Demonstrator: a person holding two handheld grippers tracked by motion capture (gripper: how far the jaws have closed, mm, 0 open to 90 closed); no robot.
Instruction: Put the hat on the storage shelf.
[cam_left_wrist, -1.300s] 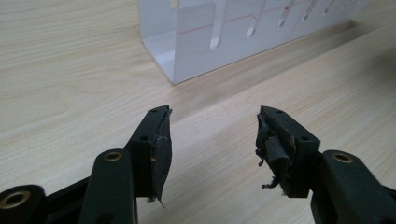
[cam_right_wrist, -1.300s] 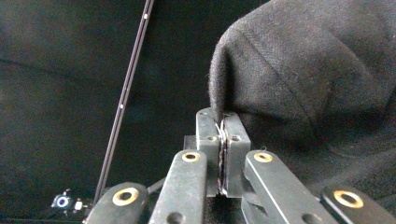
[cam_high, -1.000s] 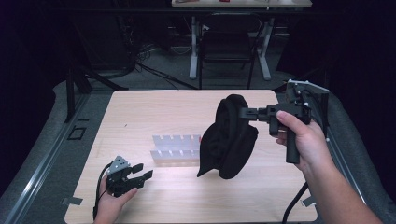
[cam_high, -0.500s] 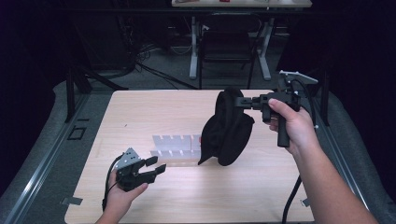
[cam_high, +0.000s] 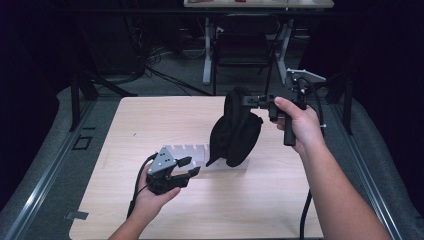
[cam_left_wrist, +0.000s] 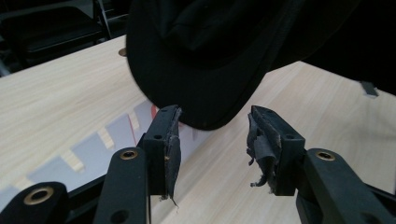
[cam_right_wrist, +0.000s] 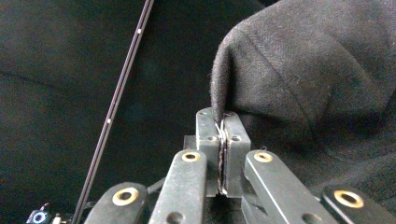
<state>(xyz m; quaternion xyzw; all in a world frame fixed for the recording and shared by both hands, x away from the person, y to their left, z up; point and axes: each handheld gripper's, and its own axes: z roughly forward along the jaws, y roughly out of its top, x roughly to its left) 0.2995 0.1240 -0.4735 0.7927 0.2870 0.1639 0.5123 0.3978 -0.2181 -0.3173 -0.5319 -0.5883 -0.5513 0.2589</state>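
High view shows a wooden table (cam_high: 125, 130) with a flat grey rack (cam_high: 192, 152) lying on it near the middle. The rack has little slots along its top edge, and I cannot tell if anything sits in them.

On the left, the left gripper (cam_high: 186, 170) is held low over the table, just beside the rack. Its two jaws stand wide apart and hold nothing. In the left gripper view, the left gripper (cam_left_wrist: 212, 140) points at the round bottom edge of the black hat (cam_left_wrist: 210, 60). The hat's edge hangs just past the tips of the jaws, close to them but not touching.

In the middle, the black hat (cam_high: 235, 130) hangs up in the air above the table, over the right end of the rack.

On the right, the right gripper (cam_high: 250, 100) is held up high. In the right gripper view, the right gripper (cam_right_wrist: 222, 116) has its jaws pressed tight together on a fold of the hat's cloth (cam_right_wrist: 303, 70).
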